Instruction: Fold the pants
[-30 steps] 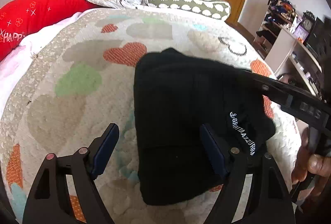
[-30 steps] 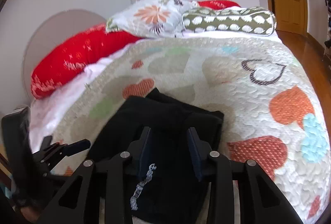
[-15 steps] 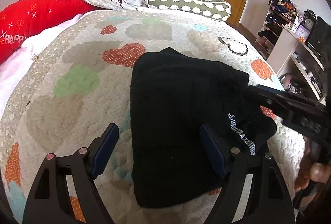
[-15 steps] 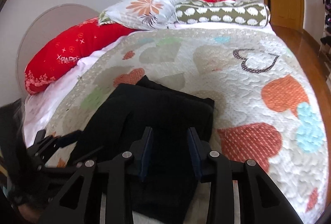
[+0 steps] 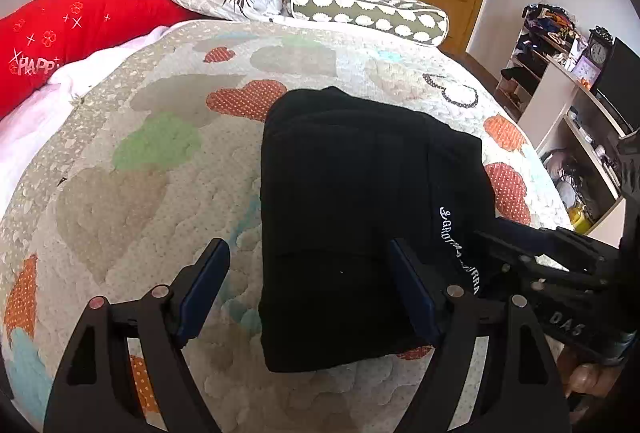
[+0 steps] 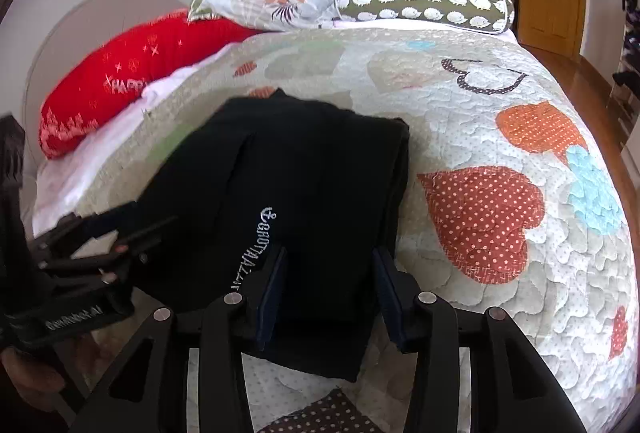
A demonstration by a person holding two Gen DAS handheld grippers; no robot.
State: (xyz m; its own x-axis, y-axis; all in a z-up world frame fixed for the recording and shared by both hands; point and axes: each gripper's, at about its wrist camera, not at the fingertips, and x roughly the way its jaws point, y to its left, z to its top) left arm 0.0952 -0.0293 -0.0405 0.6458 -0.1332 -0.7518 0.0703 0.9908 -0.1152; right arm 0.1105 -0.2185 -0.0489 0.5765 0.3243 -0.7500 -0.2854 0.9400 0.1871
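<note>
The black pants [image 5: 360,217] lay already folded into a compact rectangle on the heart-patterned quilt [image 5: 160,153] of the bed, with white lettering [image 6: 256,249] showing along the side nearer the person. The left gripper [image 5: 308,293] hovered low over the near left part of the bundle with its fingers spread wide, one over bare quilt and the other above the cloth, holding nothing. The right gripper [image 6: 328,289] sat above the near right edge, its fingers apart and straddling the fabric without visibly pinching it. By the look of it the folding was nearly or wholly finished, and the step in hand seemed to be a last tidy and letting go. To do that well, both grippers would best lift straight up and away, fingers kept spread so no layer snagged and dragged the stack open; any pressing or squaring of edges should be light and run along the fold lines.
</note>
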